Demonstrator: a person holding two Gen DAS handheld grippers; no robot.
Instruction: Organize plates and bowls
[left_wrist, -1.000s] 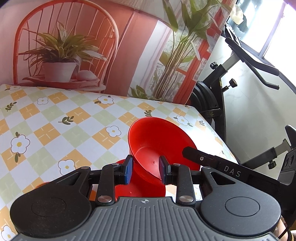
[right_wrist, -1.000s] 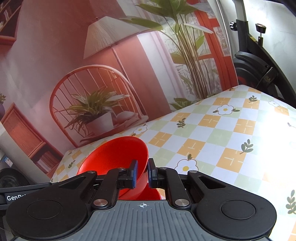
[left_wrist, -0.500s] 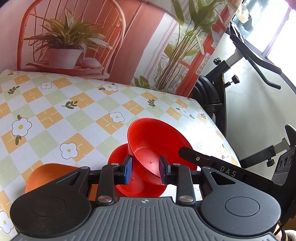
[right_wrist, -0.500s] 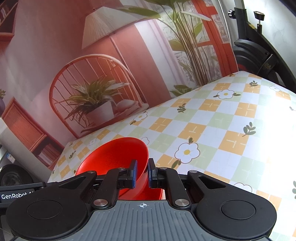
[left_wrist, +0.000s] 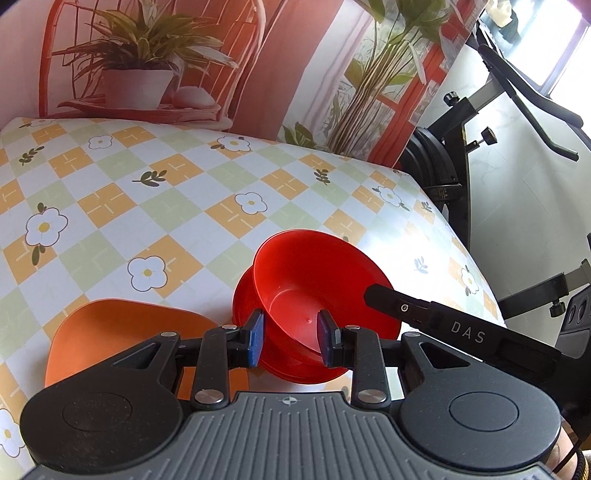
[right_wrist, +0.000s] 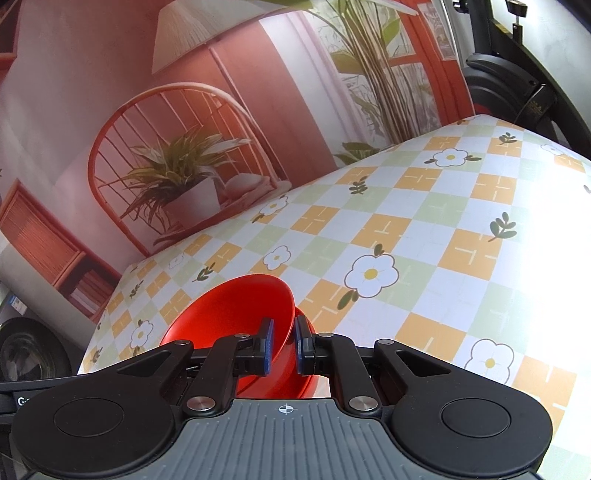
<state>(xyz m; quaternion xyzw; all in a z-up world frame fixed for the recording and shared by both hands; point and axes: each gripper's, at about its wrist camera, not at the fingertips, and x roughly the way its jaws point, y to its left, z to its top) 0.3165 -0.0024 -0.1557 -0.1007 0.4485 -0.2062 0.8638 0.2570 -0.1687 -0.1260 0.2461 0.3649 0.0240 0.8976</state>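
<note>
Right gripper (right_wrist: 282, 345) grips a tilted red bowl (left_wrist: 317, 284) by its rim over a red plate (left_wrist: 247, 295).

The right fingers (right_wrist: 266, 345) are nearly closed, pinching the bowl's wall between the blue pads. The bowl leans, raised above the plate, which lies on the checked tabletop (left_wrist: 155, 192); whether they touch is unclear. The left gripper (left_wrist: 290, 339) hovers near, its fingers (left_wrist: 255, 341) apart and empty, the bowl showing between them. An orange plate (left_wrist: 110, 328) lies just left of the red plate. An exercise bike (left_wrist: 480, 122) stands past the tabletop's edge.
</note>
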